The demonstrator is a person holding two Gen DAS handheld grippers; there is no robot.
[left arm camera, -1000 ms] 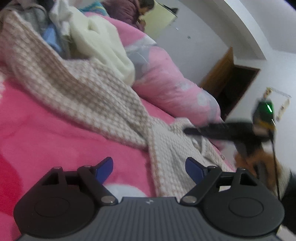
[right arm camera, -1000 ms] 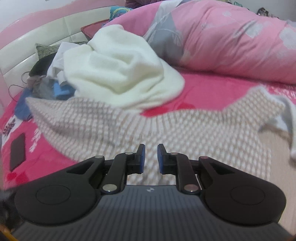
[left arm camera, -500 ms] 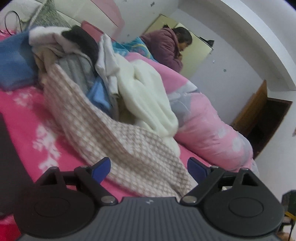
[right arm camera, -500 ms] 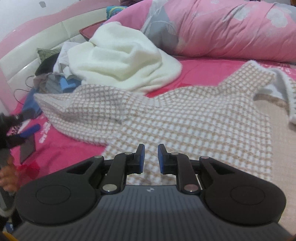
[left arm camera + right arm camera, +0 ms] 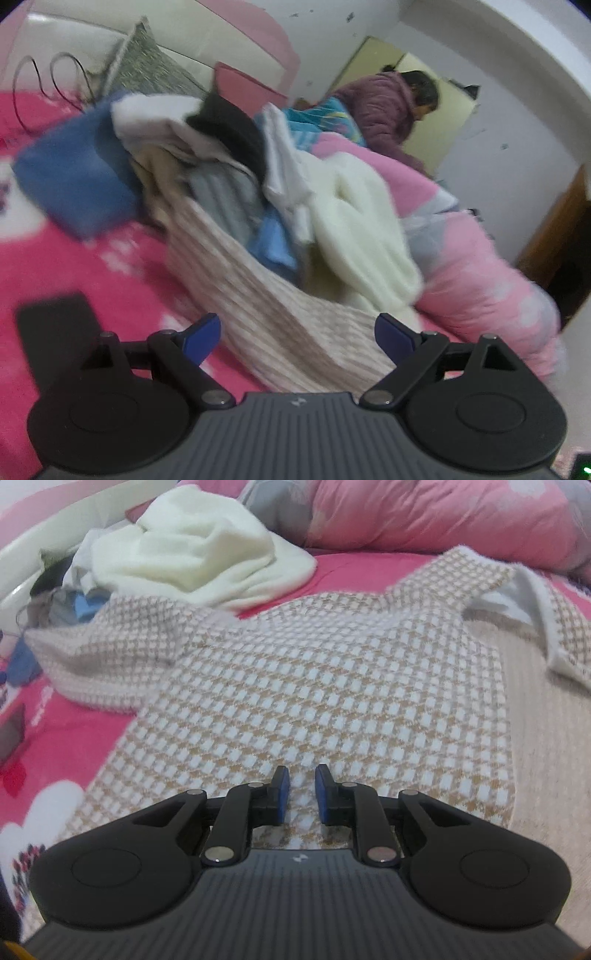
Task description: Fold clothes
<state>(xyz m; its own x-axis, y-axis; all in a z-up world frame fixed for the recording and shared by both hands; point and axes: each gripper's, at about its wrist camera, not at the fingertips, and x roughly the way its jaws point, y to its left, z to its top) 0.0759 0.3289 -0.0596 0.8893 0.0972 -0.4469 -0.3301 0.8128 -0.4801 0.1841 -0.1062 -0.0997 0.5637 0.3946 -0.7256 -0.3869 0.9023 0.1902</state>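
A beige and white checked knit garment [image 5: 325, 672] lies spread on the pink bed, its sleeve stretching left toward the clothes pile. That sleeve [image 5: 280, 314] runs between my left gripper's fingers in the left wrist view. My left gripper [image 5: 297, 334] is open wide, just above the sleeve, holding nothing. My right gripper [image 5: 300, 794] hovers over the garment's body with its jaws nearly closed, a small gap between them, and nothing in it.
A pile of clothes [image 5: 221, 166] with a cream fleece [image 5: 199, 542] and a blue item [image 5: 74, 181] sits at the head of the bed. A pink quilt [image 5: 443, 513] lies behind. A dark phone [image 5: 55, 332] lies on the bedspread. A person [image 5: 391, 107] stands beyond.
My left gripper has swung left from the garment's far end toward the sleeve and clothes pile. My right gripper has moved in closer over the garment's body.
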